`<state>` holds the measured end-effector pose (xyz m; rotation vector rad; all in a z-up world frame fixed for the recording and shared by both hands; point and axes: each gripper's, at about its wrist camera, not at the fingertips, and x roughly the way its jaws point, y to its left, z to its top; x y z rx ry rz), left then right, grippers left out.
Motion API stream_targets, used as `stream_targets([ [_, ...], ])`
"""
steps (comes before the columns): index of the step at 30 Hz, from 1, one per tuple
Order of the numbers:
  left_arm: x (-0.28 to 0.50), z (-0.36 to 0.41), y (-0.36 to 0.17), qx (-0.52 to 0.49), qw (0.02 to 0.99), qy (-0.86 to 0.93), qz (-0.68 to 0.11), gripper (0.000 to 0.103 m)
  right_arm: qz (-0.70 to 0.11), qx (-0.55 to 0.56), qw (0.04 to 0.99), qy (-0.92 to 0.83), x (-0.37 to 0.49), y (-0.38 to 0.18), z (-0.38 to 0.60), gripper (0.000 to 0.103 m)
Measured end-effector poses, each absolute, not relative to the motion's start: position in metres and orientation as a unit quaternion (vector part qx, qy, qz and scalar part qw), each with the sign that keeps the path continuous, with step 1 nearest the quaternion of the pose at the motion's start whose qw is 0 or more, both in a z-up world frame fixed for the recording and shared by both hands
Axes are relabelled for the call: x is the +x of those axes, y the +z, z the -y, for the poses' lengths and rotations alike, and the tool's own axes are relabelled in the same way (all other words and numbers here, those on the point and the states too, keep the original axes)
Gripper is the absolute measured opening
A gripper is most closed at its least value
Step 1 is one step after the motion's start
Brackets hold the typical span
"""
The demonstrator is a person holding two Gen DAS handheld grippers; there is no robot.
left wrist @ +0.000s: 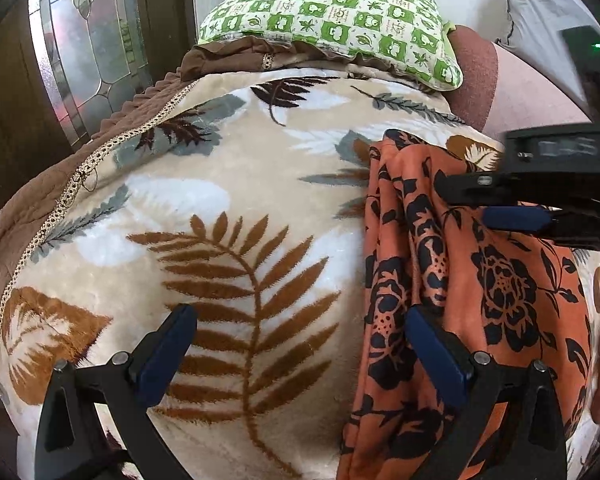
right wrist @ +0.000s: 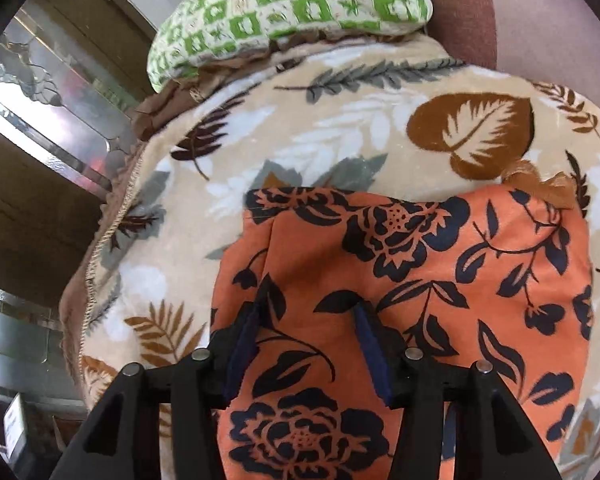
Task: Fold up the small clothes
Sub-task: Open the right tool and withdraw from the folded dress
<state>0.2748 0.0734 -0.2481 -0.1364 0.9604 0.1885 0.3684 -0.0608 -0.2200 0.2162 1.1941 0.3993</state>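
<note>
An orange garment (left wrist: pixel 480 280) with a black flower print lies on a cream leaf-patterned blanket (left wrist: pixel 228 216). In the left wrist view it is bunched into folds along its left edge. My left gripper (left wrist: pixel 300 320) is open and empty, its right finger at the garment's left edge. My right gripper (left wrist: pixel 472 204) reaches in from the right, low over the garment. In the right wrist view the garment (right wrist: pixel 420 264) lies flatter, and my right gripper (right wrist: pixel 312 316) is open with both fingers (right wrist: pixel 246 340) just above or on the cloth.
A green and white patterned pillow (left wrist: pixel 340 20) lies at the bed's far end. The blanket has a brown ruffled edge (left wrist: pixel 52 188) on the left. A leaded glass door (left wrist: pixel 80 40) stands beyond it. A brown and pink sheet (left wrist: pixel 500 80) shows at the far right.
</note>
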Motion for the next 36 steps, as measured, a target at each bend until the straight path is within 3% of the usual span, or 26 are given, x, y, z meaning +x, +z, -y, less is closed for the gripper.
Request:
stream_targets([
  [8,0.273,-0.069,-0.246,-0.058,0.884,0.094,-0.455,0.103,-0.521,0.115,0.828,0.173,0.317,-0.192,0.108,0.055],
  [15,0.275,-0.065,-0.249,-0.046,0.884,0.101,-0.454,0.103,-0.561,0.128,0.803,0.154,0.312,-0.24,0.123,0.055],
  [19,0.276,-0.064,-0.249,-0.039,0.886,0.106,-0.45,0.103,-0.553,0.117,0.809,0.161,0.308,-0.233,0.12,0.057],
  [26,0.272,-0.059,-0.238,-0.028,0.896,0.119,-0.428,0.103,-0.498,0.146,0.84,0.161,0.263,-0.208,0.166,0.057],
  [36,0.25,-0.02,-0.201,0.002,0.937,0.111,-0.332,0.103,-0.406,0.184,0.888,0.114,0.178,-0.197,0.246,0.057],
])
